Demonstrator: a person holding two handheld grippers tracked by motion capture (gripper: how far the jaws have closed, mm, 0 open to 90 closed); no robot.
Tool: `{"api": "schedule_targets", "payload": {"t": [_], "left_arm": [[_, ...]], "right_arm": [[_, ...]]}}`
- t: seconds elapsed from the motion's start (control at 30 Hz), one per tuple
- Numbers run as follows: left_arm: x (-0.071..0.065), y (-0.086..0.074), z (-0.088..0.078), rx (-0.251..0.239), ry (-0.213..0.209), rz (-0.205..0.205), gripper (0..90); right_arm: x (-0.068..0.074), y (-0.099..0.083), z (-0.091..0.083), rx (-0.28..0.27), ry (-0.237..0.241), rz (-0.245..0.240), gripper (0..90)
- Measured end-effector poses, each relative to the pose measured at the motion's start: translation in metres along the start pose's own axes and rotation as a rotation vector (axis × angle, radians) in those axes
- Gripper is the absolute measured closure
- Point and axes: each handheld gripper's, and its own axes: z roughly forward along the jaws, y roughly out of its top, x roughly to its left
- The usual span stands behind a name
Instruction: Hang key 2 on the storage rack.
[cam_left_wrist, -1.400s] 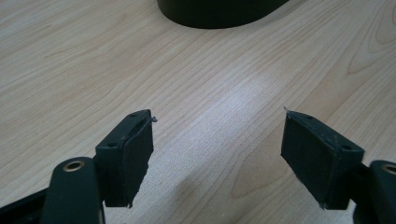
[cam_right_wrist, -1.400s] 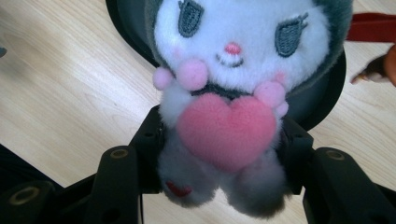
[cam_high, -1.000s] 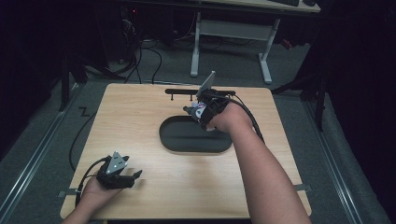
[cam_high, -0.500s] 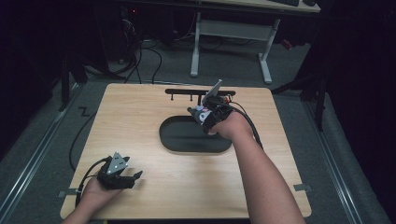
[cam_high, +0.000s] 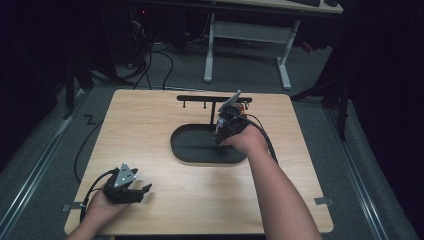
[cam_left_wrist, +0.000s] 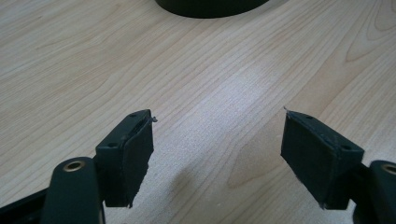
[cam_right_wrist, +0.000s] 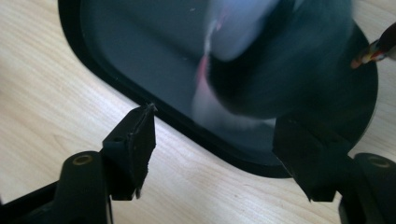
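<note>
The person's right forearm reaches up the table from the bottom edge, angled toward the middle, the wrist bent so the right gripper (cam_high: 220, 136) tips down over the far-right end of the black oval tray (cam_high: 192, 150). In the right gripper view its two black jaws stand well apart — they have just been opening — and nothing is pressed between the pads. Just beyond them, over the tray's dark floor, there is a blurred dark rounded object (cam_right_wrist: 275, 60) with a pale patch and a pinkish streak; it is too smeared to say what it is, or whether it touches the tray.

Behind the tray stands a thin black T-shaped rack (cam_high: 212, 100), its post just beside the right gripper.

The left hand rests low at the near-left corner of the wooden table (cam_high: 145, 120), well apart from the tray. The left gripper (cam_high: 142, 190) points to the right, roughly level with the tabletop, jaws spread wide over bare wood with nothing between them.
</note>
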Motion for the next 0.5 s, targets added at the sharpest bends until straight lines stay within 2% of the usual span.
{"api": "schedule_targets", "payload": {"t": [0.27, 0.5], "left_arm": [[-0.001, 0.001, 0.002, -0.005, 0.000, 0.005, 25.9], [-0.002, 0.002, 0.002, -0.005, -0.002, 0.007, 25.9]], "right_arm": [[-0.006, -0.009, -0.008, -0.041, -0.008, 0.023, 29.5], [-0.010, -0.029, -0.007, -0.061, 0.006, 0.030, 31.3]]}}
